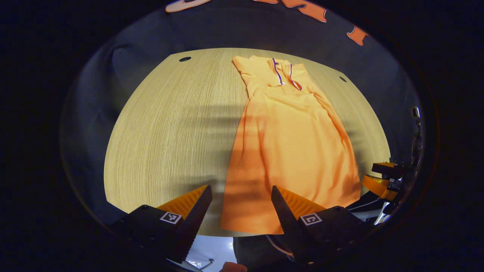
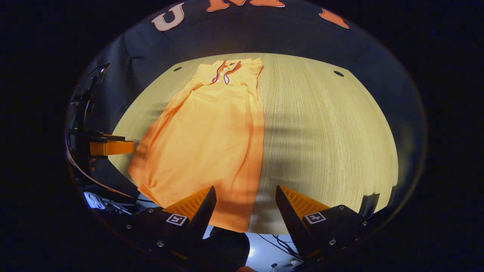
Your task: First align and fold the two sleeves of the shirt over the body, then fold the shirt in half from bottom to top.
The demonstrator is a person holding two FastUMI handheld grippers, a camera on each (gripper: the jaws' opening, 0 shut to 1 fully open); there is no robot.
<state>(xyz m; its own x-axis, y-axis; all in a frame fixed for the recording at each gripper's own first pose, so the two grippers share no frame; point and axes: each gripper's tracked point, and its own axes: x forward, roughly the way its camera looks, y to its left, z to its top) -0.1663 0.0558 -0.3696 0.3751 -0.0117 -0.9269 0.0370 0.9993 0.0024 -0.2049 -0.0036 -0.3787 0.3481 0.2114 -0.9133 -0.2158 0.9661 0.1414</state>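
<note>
An orange polo shirt (image 1: pixel 291 151) lies lengthwise on the wooden table (image 1: pixel 166 136), collar at the far end, hem at the near edge. Both sleeves lie folded in over the body, so it forms a long narrow strip. My left gripper (image 1: pixel 242 198) hovers open above the hem's left corner, nothing between its fingers. In the right gripper view the same shirt (image 2: pixel 211 139) runs up the left half of the table (image 2: pixel 325 143). My right gripper (image 2: pixel 245 198) is open over the hem's right corner. The left gripper (image 2: pixel 109 148) shows at the left edge there.
Round holes (image 1: pixel 185 59) mark the table's far corners. The right gripper (image 1: pixel 383 177) appears at the right edge of the left gripper view. Cables and a dark stand (image 2: pixel 85 113) sit left of the table. Black cloth walls surround the booth.
</note>
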